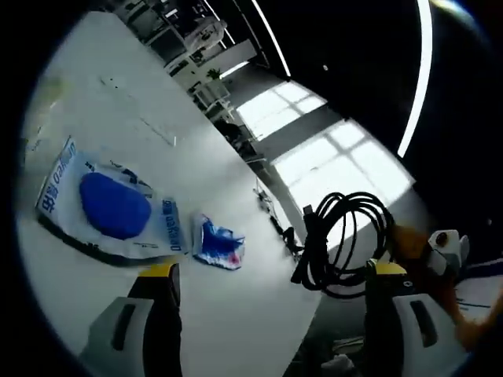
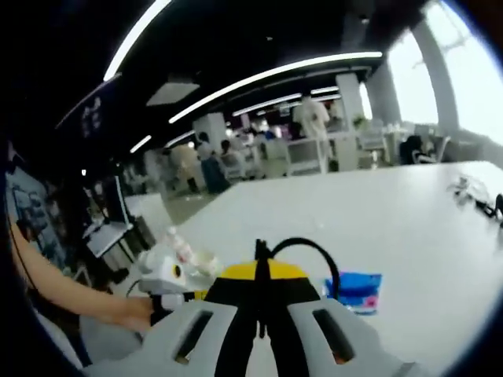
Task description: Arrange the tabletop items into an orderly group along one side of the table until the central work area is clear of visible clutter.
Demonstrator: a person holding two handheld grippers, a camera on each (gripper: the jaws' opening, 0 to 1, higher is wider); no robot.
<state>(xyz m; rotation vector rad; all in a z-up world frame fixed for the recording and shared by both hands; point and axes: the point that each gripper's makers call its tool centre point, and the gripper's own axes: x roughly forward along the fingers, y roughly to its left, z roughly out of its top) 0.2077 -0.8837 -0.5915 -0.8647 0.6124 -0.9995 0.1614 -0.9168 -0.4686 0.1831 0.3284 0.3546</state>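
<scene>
Right gripper point(image 2: 262, 310): jaws pressed together on a black cable point(image 2: 302, 247), which loops up and over from between the yellow tips. In the left gripper view the same cable point(image 1: 339, 243) hangs as a loose coil in the air beyond the table edge, with a plug end sticking out at the top.

Left gripper point(image 1: 271, 283): jaws wide apart, nothing between them, hovering above the white table point(image 1: 141, 102).

Judgement: the cable is light and floppy, its coil is likely to unwind or snag, so grip across several strands at once.

On the table beyond the left jaws: a small crumpled blue packet point(image 1: 218, 243), then a flat white pouch with a blue bulge point(image 1: 110, 206). Both appear closed; contents cannot be seen. Probably light, soft, thin film, so pinch an edge.

Farther along the table lies another dark cable bundle point(image 1: 277, 224).
</scene>
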